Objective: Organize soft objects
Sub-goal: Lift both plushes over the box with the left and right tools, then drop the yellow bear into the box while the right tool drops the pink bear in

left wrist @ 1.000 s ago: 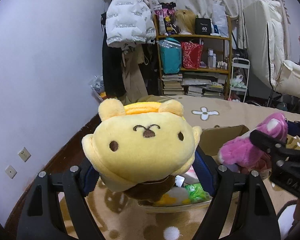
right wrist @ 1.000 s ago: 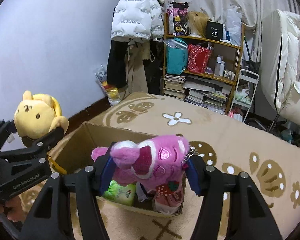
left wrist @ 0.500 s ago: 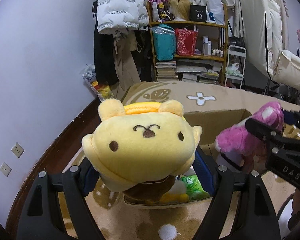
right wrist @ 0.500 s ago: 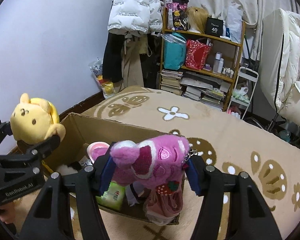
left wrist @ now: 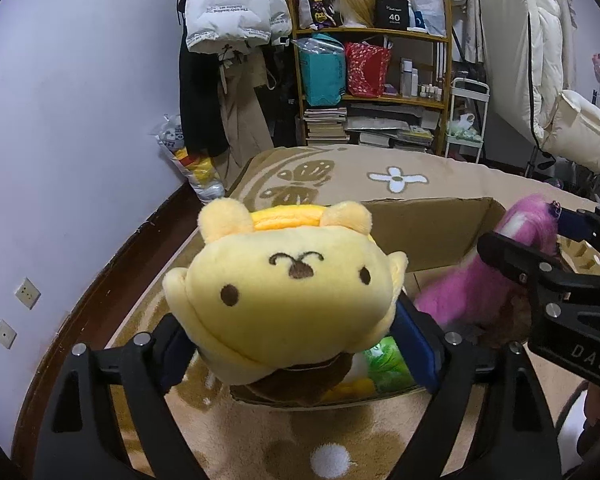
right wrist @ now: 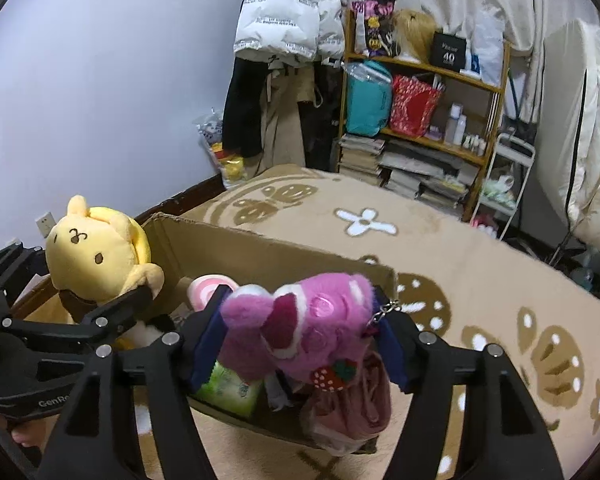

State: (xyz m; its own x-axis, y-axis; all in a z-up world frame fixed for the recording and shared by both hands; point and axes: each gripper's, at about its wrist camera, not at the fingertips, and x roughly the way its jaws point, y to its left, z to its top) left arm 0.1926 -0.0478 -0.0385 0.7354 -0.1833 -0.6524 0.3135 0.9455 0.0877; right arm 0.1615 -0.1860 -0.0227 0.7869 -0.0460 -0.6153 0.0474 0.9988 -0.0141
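Both grippers have sunk toward the cardboard box (right wrist: pixel 260 248) since the earlier frames, so more of its interior now shows, and both sets of jaws have just been opening. Left gripper (left wrist: pixel 296 340): the yellow bear plush (left wrist: pixel 284 296) sits between wide-set blue pads (left wrist: pixel 414 344), which seem barely to press its sides; it hangs over the box's near-left corner. Right gripper (right wrist: pixel 300 332): the pink plush (right wrist: pixel 300 324) lies between its pads above the box's near edge, with the left pad looking eased off the fur, though contact cannot be ruled out. Inside the box lie a green tissue pack (right wrist: pixel 230 388) and a pink bag (right wrist: pixel 352 404). Both toys look light, squashy and fuzzy, neither fragile nor slippery; they should drop harmlessly. A hold across the widest stuffed part seems safest, since the pink plush's keychain (right wrist: pixel 384 312) could snag a finger. Beneath lies a beige patterned rug (right wrist: pixel 460 264).
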